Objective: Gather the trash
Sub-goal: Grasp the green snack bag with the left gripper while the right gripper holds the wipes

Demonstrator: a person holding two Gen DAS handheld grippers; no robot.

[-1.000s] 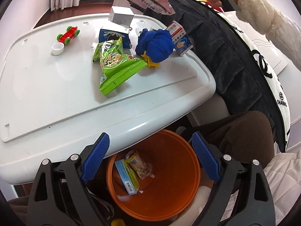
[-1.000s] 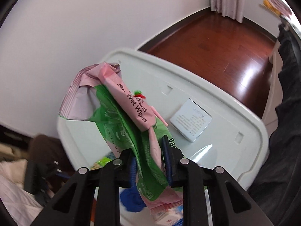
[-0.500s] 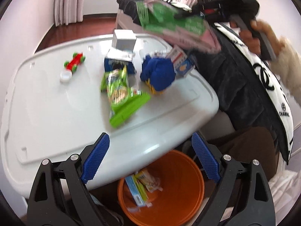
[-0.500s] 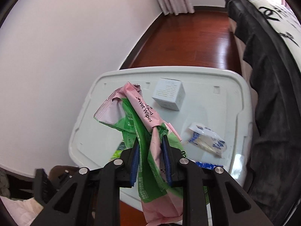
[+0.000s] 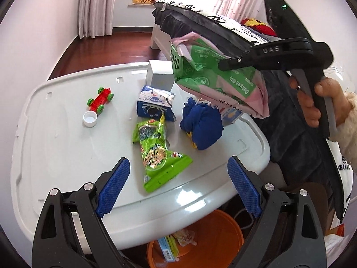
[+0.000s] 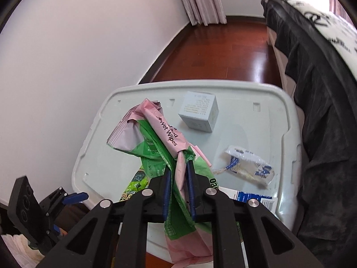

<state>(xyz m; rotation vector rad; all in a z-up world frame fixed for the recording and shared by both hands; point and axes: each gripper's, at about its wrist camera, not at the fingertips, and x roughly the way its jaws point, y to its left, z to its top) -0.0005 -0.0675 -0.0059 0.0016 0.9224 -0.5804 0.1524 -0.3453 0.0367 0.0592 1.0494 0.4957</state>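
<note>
Closing right claw (image 6: 178,178) — pinching wipes pkt (image 6: 156,134)

The left claw (image 5: 178,187) gapes over a green snack bag (image 5: 157,154) on the white lid (image 5: 55,147).

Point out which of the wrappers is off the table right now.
The pink-and-green wet wipes pack: it hangs pinched in the closing right claw. The green snack bag and clear wrapper lie flat on the white table.

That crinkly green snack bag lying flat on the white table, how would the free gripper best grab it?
The left gripper, open and empty, is probably best coming from above, pinching the green snack bag across its narrower upper half. The bag lies flat, so the puffed middle gives the pads something to bite, unlike the thin sealed bottom edge.
</note>
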